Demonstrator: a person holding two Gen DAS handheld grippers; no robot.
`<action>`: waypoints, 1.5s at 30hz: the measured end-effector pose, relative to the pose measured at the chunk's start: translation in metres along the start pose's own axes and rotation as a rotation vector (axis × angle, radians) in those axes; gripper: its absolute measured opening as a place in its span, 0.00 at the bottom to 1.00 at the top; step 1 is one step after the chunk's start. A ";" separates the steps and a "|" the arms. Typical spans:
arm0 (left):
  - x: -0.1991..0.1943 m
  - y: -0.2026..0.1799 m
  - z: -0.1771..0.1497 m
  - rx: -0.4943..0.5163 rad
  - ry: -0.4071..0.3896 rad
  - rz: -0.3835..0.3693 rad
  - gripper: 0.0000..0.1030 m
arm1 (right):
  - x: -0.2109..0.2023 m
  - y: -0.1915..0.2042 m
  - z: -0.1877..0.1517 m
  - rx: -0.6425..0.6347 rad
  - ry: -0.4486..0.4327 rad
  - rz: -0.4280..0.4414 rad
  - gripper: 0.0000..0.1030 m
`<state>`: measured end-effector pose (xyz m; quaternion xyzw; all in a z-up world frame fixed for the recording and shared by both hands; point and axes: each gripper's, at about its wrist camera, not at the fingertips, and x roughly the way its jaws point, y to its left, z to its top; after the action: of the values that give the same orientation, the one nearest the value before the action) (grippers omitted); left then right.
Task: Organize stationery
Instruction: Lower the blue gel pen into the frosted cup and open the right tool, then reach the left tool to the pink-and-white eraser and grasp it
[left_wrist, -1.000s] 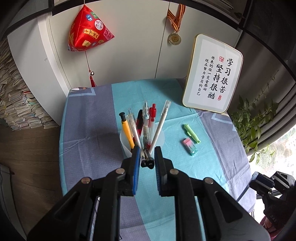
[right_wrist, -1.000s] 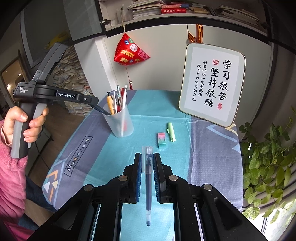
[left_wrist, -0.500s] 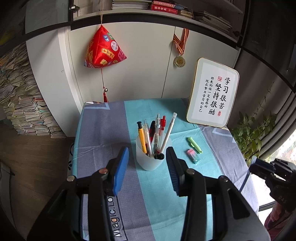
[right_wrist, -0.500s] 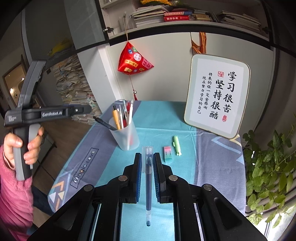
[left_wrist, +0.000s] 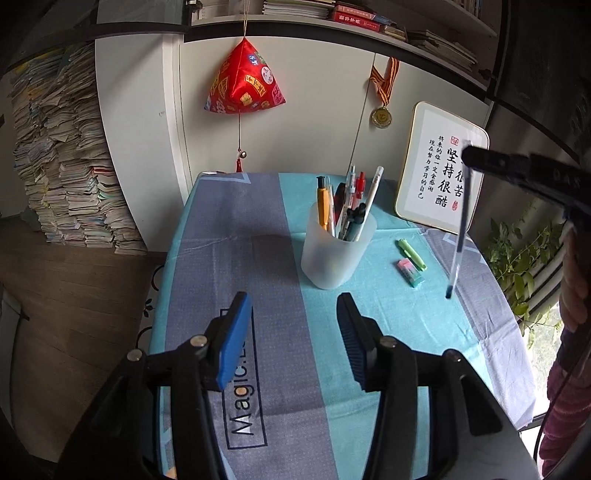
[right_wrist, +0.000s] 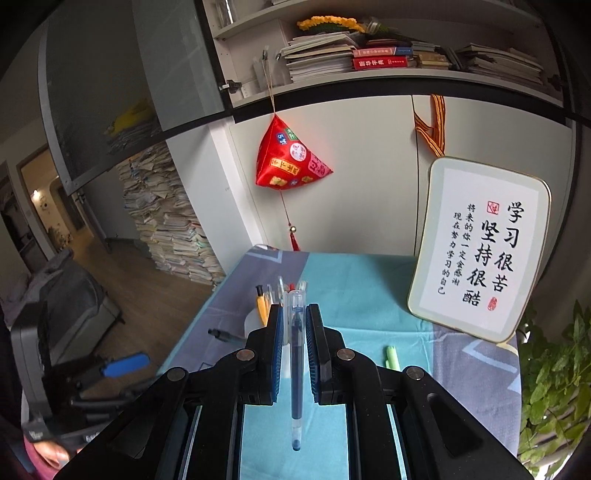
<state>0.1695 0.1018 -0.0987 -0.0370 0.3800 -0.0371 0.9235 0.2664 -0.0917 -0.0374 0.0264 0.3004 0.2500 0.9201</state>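
Observation:
A frosted white pen cup (left_wrist: 338, 249) stands mid-table and holds several pens, among them a black pen (left_wrist: 354, 221). My left gripper (left_wrist: 295, 338) is open and empty, in front of the cup and apart from it. My right gripper (right_wrist: 295, 332) is shut on a clear blue-ink pen (right_wrist: 295, 369) that hangs tip down; in the left wrist view the pen (left_wrist: 460, 229) hangs to the right of the cup. In the right wrist view the cup (right_wrist: 253, 321) is mostly hidden behind my fingers. A green highlighter (left_wrist: 412, 253) and a pink-green eraser (left_wrist: 410, 271) lie right of the cup.
A framed calligraphy board (left_wrist: 441, 181) leans at the table's back right. A red pyramid ornament (left_wrist: 243, 85) and a medal (left_wrist: 380, 116) hang on the wall. A leafy plant (left_wrist: 517, 258) is beyond the right edge, and paper stacks (left_wrist: 62, 184) rise at the left.
My left gripper let go of the black pen into the cup, opened, and pulled back and up. My right gripper rose and moved toward the cup with the blue-ink pen.

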 end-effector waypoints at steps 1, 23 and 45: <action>0.000 -0.001 -0.002 0.006 -0.002 0.003 0.45 | 0.005 0.002 0.005 0.004 -0.011 0.008 0.12; 0.020 0.009 -0.001 -0.013 -0.052 0.047 0.48 | 0.078 0.005 0.016 -0.019 -0.095 -0.019 0.12; 0.009 -0.010 -0.005 0.006 -0.053 0.000 0.48 | 0.012 -0.017 -0.014 -0.051 -0.059 -0.085 0.40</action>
<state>0.1720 0.0910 -0.1074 -0.0351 0.3554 -0.0371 0.9333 0.2749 -0.1019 -0.0585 -0.0026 0.2673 0.2172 0.9388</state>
